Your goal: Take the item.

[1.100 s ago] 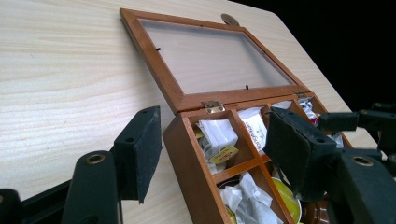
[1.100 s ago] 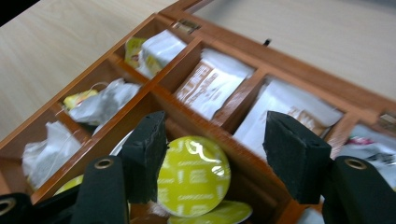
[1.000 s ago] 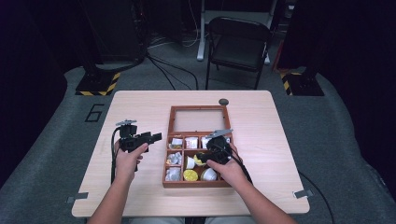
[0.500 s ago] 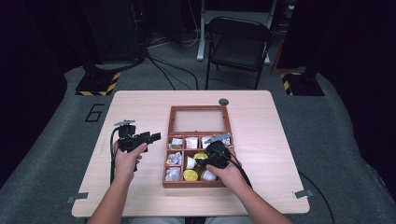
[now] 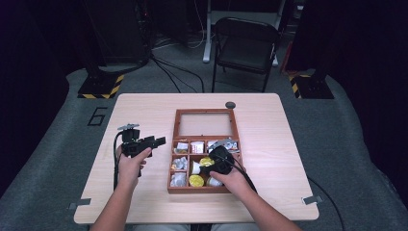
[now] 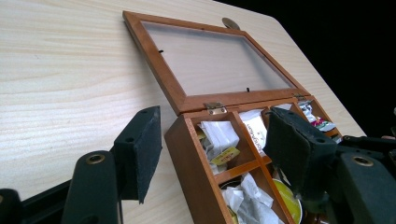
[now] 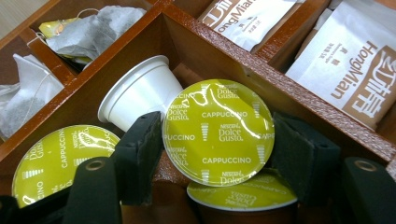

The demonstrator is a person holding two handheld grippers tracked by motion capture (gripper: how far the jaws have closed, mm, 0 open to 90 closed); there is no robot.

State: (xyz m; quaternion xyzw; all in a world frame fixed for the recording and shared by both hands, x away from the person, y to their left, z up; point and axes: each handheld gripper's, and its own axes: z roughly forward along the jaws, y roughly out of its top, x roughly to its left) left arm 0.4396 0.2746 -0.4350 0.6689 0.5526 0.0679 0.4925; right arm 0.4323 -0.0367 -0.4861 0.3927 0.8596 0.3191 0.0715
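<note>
Coffee capsule [image 7: 218,132] w/ green "Cappuccino" foil lid sits tilted in the middle front compartment of the wooden box [image 5: 182,188], leaning on two more capsules: one lying flat under it [image 7: 243,196], one white cup on its side [image 7: 140,91] behind it. A fourth green-lidded capsule [image 7: 58,161] is in the next compartment, across the divider.

Right claw [image 7: 218,154] is down inside that compartment, jaws either side of the tilted capsule's lid. Jaws have just been opening; left pad is at the lid's edge, right pad has a slim gap, so no real grip now. In the high view the right claw [image 5: 215,166] is over the box's front half.

Other compartments: tea bags [image 7: 88,25] and "HongMian" sachets [image 7: 355,70] toward the box's back row. Box lid [image 5: 204,124], glass-paned, lies open flat behind the box on the tabletop [image 5: 279,144].

Left claw [image 5: 156,141] hangs just left of the box, above the tabletop, jaws apart, nothing between them; it points at the box's left wall [image 6: 196,163]. Small dark round thing [image 5: 230,105] sits just beyond the lid.
</note>
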